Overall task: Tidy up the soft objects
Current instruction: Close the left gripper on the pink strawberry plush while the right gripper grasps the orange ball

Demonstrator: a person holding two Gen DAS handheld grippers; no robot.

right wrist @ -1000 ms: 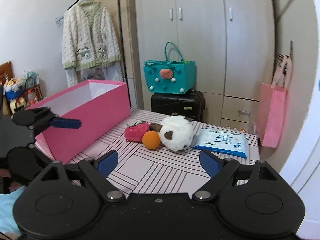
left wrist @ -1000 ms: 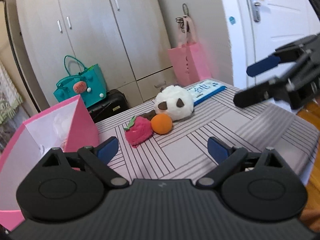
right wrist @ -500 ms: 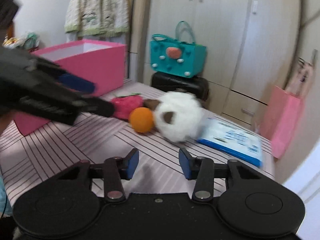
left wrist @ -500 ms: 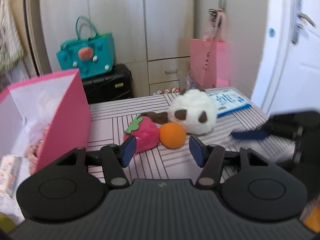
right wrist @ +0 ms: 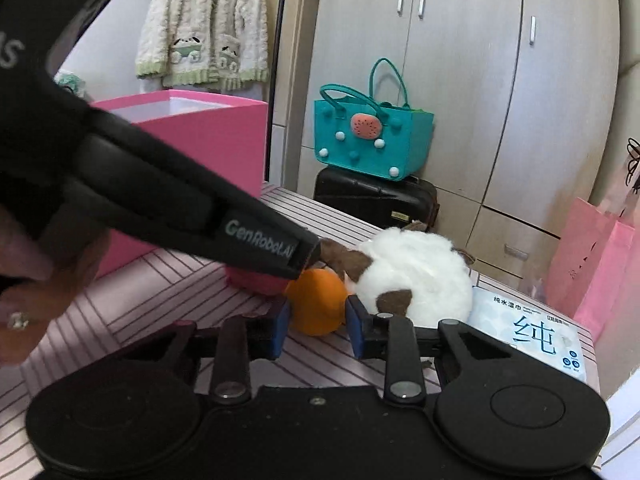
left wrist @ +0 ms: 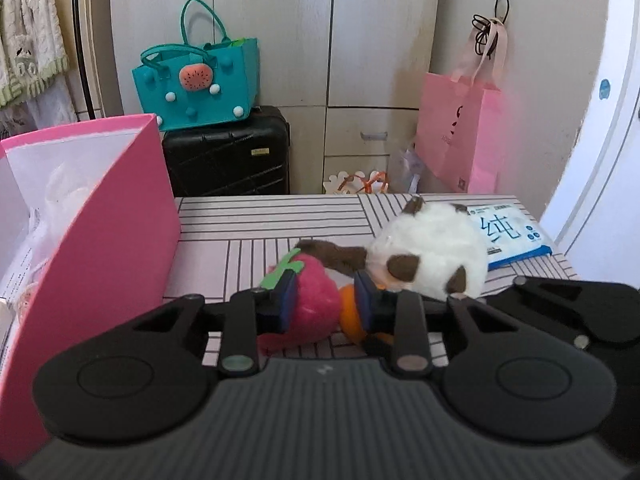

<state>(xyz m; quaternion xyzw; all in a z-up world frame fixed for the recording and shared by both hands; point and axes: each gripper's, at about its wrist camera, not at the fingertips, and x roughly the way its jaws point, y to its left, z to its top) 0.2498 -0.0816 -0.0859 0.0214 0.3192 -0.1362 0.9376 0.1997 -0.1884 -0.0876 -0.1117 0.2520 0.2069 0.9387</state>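
A pink plush strawberry (left wrist: 316,308) with a green leaf, an orange ball (right wrist: 316,300) and a white-and-brown plush animal (left wrist: 430,258) lie together on the striped table (left wrist: 272,216). My left gripper (left wrist: 326,300) has its jaws closed on both sides of the strawberry. My right gripper (right wrist: 316,320) sits around the orange ball with its pads beside it, narrowly open. The left gripper's arm crosses the right wrist view above the strawberry (right wrist: 256,282). The plush animal (right wrist: 412,276) lies just right of the ball.
An open pink box (left wrist: 104,240) stands at the table's left with paper inside. A blue-and-white wipes pack (left wrist: 508,236) lies at the far right. Behind the table are a black suitcase (left wrist: 228,156) with a teal bag (left wrist: 196,84) on it and a pink paper bag (left wrist: 460,136).
Both grippers moved in to the toys and narrowed. The left one closed around the strawberry and the right one came around the orange ball.
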